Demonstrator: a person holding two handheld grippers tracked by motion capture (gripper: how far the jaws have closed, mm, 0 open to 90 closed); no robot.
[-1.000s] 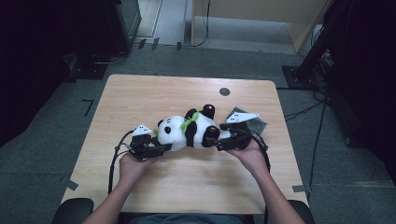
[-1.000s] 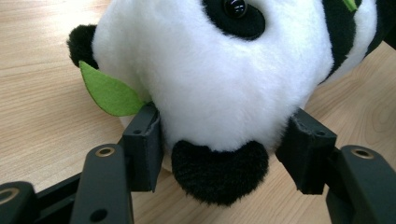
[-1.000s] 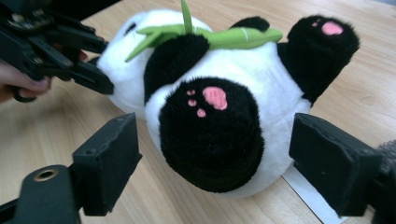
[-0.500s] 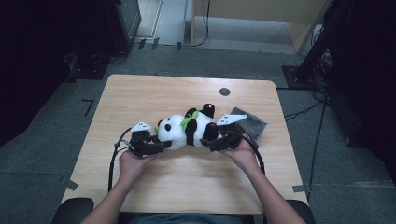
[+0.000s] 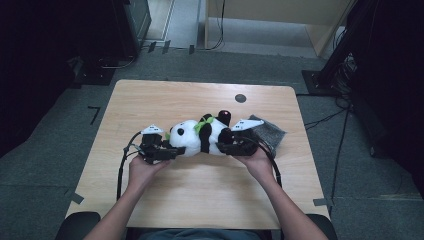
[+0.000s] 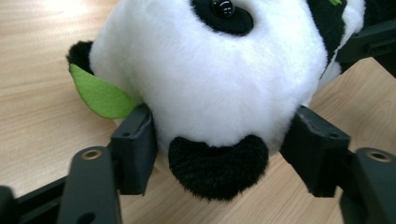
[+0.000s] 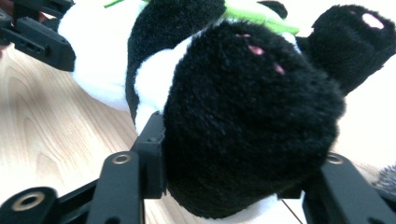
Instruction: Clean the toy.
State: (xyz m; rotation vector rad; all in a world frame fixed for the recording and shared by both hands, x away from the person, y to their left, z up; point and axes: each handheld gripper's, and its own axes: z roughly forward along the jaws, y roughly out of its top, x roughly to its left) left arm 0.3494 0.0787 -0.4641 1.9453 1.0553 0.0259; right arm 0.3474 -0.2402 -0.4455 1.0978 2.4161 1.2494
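Overhead, pale wooden table (image 5: 165,200) on grey carpet (image 5: 360,175), dark surroundings.

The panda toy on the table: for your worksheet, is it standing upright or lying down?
Lying down. The panda toy stretches sideways across the table, head at the left gripper, foot in the right gripper.

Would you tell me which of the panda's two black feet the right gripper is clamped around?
The right gripper clamps the near foot, the big one between its jaws. The other foot sticks up free beyond it, showing a pink pad.
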